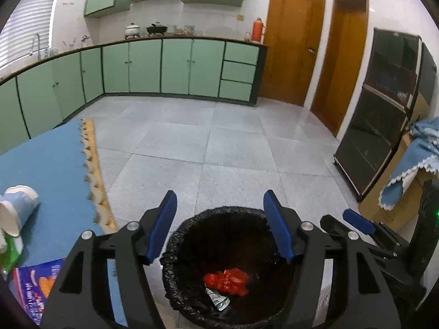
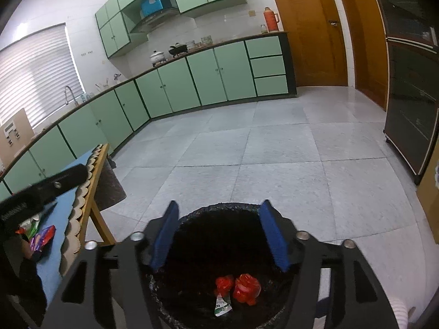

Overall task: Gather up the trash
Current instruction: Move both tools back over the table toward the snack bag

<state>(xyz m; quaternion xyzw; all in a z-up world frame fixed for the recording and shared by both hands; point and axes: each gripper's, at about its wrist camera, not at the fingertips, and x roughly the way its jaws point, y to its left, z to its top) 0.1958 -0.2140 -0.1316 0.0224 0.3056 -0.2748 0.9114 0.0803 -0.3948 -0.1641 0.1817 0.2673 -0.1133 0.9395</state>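
A bin lined with a black bag (image 1: 227,209) (image 2: 197,211) stands on the floor right below both grippers. At its bottom lie crumpled red wrappers (image 1: 227,279) (image 2: 247,288) and a white-and-green packet (image 1: 218,298) (image 2: 221,305). My left gripper (image 1: 221,196) hangs over the bin's mouth, open, with nothing between its blue pads. My right gripper (image 2: 219,204) is also open and empty above the bin. One of the right gripper's fingers (image 1: 358,221) shows close on the right in the left wrist view. The left gripper's black body (image 2: 55,182) crosses the left side of the right wrist view.
A table with a blue cloth (image 1: 49,159) (image 2: 52,271) stands left of the bin. On it are a tipped cup (image 1: 19,208) and snack packets (image 1: 33,282) (image 2: 44,237). A dark cabinet (image 1: 378,115) and a cloth-draped box (image 1: 419,159) stand to the right. Tiled floor lies ahead.
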